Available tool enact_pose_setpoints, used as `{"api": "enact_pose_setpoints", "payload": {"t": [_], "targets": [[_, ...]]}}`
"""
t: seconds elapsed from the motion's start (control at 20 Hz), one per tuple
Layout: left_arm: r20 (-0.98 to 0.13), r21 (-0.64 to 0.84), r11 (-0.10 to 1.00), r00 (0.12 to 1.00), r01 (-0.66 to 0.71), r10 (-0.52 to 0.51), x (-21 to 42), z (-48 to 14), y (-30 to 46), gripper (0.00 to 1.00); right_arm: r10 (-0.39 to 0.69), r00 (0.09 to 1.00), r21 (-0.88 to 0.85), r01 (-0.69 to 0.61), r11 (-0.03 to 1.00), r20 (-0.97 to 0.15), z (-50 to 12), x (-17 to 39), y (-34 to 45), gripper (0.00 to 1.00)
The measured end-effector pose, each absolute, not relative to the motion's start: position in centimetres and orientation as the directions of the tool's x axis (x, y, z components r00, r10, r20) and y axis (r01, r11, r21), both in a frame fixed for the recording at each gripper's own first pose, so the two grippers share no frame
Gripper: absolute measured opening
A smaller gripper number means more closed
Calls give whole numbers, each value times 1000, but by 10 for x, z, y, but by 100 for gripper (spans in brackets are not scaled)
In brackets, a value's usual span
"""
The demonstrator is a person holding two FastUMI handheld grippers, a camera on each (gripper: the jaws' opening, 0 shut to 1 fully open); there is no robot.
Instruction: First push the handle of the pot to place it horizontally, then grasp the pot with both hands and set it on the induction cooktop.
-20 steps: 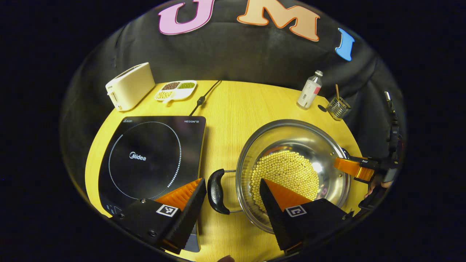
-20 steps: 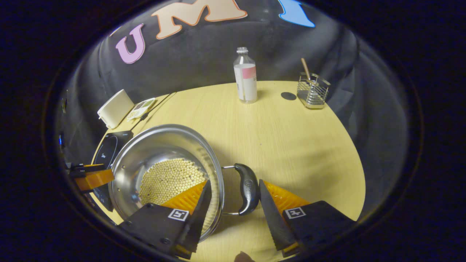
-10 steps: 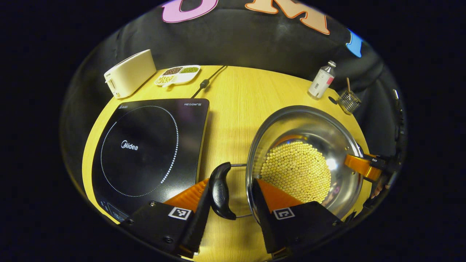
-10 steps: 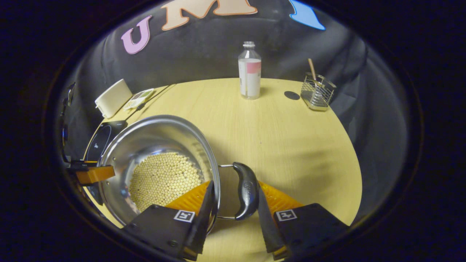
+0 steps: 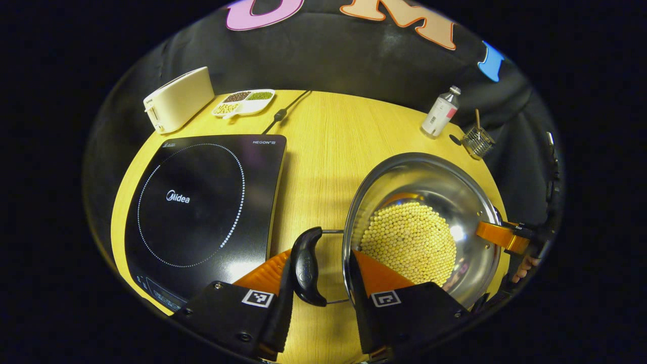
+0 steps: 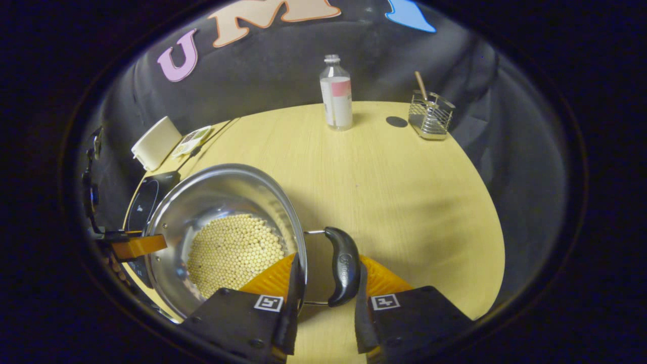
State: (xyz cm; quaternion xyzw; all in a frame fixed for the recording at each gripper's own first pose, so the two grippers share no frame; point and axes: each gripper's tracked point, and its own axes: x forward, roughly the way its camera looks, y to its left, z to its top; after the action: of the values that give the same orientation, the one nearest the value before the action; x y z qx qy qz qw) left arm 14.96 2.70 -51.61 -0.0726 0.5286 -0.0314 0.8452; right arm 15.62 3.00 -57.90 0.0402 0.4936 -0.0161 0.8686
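Note:
A steel pot [image 5: 429, 177] [image 6: 217, 192] holding yellow beans [image 5: 409, 242] stands over the wooden table, right of the black induction cooktop [image 5: 202, 197] [image 6: 144, 202]. Whether it touches the table I cannot tell. My left gripper [image 5: 321, 253] is shut on the pot's near black handle [image 5: 305, 265]: one finger presses the handle's outer side, the other sits inside the rim. On the opposite side my right gripper [image 6: 327, 260] clamps the other handle [image 6: 342, 265] the same way. Each gripper's orange finger shows across the pot, the right gripper [image 5: 498, 235] and the left gripper [image 6: 136, 245].
A cream toaster [image 5: 177, 98], a divided dish of beans [image 5: 242, 101] and the cooktop's cable [image 5: 283, 114] lie at the table's [image 5: 323, 141] back left. A bottle [image 5: 440, 111] [image 6: 336, 96] and a wire holder [image 5: 477, 141] [image 6: 429, 119] stand at the back right.
Both grippers have closed from open onto the pot's two handles. In the last half second the fingers tightened slightly and the views shifted a little.

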Motion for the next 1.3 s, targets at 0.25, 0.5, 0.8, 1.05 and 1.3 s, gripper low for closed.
{"api": "enact_pose_setpoints", "payload": {"t": [0.25,0.5,0.8,1.05,1.3], "targets": [[-877,-145,989,464,-12,-122,145,-493,44,55,20,541,69,69,995,-841,-556,150,46,43],[-864,-118,993,492,12,-109,146,-470,75,55,34,565,95,80,992,-824,-540,145,78,43],[-840,-146,988,521,55,-153,158,-461,137,55,-1,579,84,120,989,-815,-526,149,140,48],[-831,-169,981,522,93,-193,172,-469,213,55,-42,576,59,157,986,-816,-527,155,218,48],[-823,-169,980,531,109,-201,185,-473,284,55,-58,559,48,174,984,-827,-532,161,295,43]]}}
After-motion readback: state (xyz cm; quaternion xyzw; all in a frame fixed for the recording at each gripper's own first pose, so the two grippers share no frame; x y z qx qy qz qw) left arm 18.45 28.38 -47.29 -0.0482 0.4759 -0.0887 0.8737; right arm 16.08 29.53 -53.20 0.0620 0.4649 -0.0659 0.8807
